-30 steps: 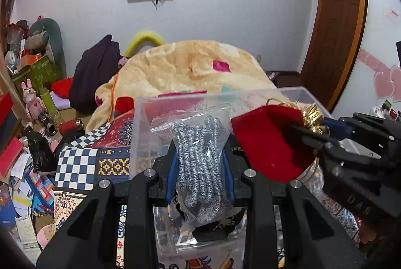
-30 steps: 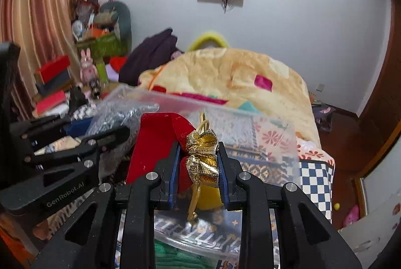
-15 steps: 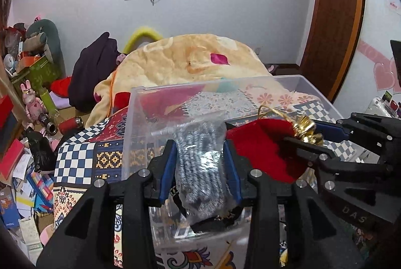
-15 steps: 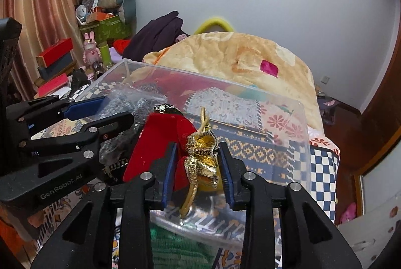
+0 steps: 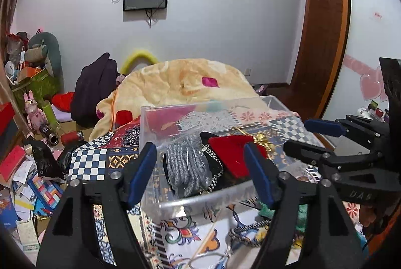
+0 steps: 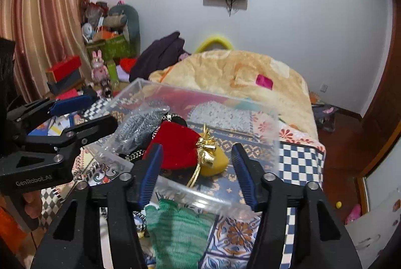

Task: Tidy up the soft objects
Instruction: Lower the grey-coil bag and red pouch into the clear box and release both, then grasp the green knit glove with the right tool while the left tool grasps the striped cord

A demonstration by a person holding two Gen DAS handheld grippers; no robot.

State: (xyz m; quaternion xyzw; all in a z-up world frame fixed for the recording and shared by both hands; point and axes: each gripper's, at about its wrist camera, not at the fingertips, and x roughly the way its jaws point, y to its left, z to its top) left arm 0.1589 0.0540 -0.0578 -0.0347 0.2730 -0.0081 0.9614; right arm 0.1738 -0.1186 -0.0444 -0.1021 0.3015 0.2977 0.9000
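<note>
Above the clear box (image 5: 175, 204), both grippers, left (image 5: 203, 171) and right (image 6: 196, 172), are open and empty; pouch (image 6: 175, 148) lies inside. Next, probably the green cloth (image 6: 178, 229).

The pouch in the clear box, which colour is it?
Red pouch, with a gold tie; the right wrist view shows it best.

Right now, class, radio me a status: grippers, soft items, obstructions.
Left gripper open, right gripper open. Grey cord bag and red pouch in bin. Green cloth outside, nothing blocking.
</note>
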